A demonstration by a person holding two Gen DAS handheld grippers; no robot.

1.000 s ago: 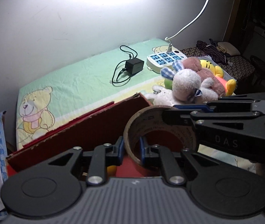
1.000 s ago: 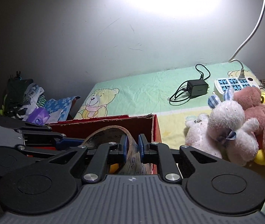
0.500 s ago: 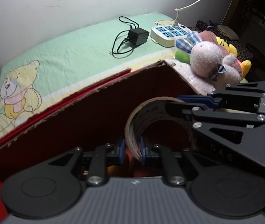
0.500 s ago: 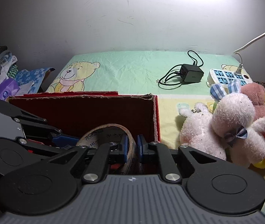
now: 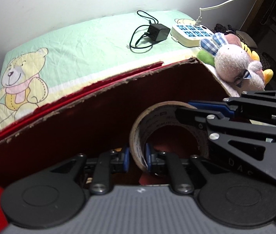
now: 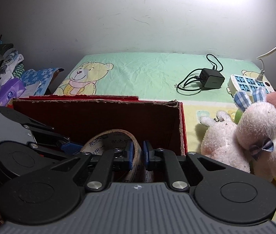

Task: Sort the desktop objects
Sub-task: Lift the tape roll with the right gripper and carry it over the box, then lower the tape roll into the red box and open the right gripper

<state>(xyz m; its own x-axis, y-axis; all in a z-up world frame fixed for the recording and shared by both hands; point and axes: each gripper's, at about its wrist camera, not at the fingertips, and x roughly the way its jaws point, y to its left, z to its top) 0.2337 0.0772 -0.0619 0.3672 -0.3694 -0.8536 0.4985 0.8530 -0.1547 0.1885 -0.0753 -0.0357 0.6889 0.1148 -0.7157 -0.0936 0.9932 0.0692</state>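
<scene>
A brown tape roll point(image 5: 157, 115) stands on edge inside a red cardboard box point(image 5: 118, 107). My left gripper point(image 5: 137, 159) is shut on the roll's near wall, with one blue pad inside the ring and one outside. From the right, my right gripper point(image 5: 188, 109) clamps the roll's upper right rim. In the right wrist view, the right gripper point(image 6: 138, 156) pinches the tape roll point(image 6: 108, 140) between its blue pads. The left gripper point(image 6: 73, 147) reaches in from the left, below the box wall point(image 6: 99, 117). The roll's bottom is hidden.
A black charger point(image 6: 212, 78) with its cable and a white power strip point(image 6: 249, 81) lie on the green bear-print cloth point(image 6: 147, 70) behind the box. Plush toys point(image 6: 254, 136) are piled right of the box. A purple tissue pack point(image 6: 9, 92) and clutter sit at the left.
Both grippers have moved down into the red box with the tape roll held between them. The box's far wall now stands higher in both views.
</scene>
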